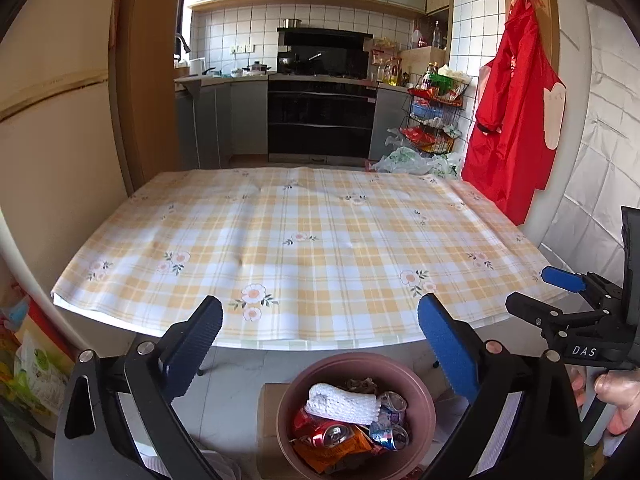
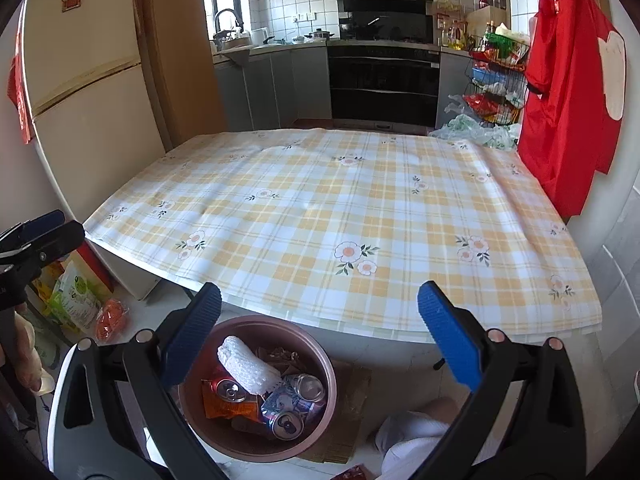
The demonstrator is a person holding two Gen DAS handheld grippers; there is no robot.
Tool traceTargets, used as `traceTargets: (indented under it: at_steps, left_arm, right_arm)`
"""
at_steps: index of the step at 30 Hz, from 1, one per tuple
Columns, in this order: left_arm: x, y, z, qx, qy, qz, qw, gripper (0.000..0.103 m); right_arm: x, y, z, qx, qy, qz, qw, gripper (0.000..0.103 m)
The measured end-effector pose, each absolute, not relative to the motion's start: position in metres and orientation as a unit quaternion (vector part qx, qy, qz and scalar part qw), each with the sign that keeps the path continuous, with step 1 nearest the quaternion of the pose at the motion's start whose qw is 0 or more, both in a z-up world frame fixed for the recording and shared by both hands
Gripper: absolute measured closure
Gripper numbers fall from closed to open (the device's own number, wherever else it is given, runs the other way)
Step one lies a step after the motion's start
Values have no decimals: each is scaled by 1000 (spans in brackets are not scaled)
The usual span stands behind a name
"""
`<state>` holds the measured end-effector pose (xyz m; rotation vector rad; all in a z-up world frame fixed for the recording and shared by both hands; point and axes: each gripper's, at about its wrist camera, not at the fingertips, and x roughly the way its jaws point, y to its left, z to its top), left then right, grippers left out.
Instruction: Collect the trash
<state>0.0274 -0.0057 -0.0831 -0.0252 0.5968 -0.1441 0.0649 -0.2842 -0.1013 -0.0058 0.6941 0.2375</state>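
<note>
**Trash in the pink bin, below the table's near edge**

Trash point(image 1: 352, 420) piled in a round pink bin point(image 1: 424, 408) on the floor — crushed cans point(image 2: 286, 424), an orange wrapper point(image 2: 224, 404), a white knitted cloth point(image 1: 340, 400) on top. Bin set on flattened cardboard point(image 2: 352, 392), just in front of the table point(image 1: 300, 240) with its yellow plaid cover. Left tool point(image 1: 320, 344) spread wide, nothing between the blue pads. Right tool point(image 2: 320, 336) likewise spread and empty — both hovering above the bin.
</note>
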Motion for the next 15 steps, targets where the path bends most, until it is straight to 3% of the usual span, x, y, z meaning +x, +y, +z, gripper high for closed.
traceTargets:
  at_steps: [15]
  left_arm:
    - [11, -7, 18, 53, 185, -51, 980, 6]
  right_arm:
    - [49, -287, 12, -39, 240, 100, 965, 6]
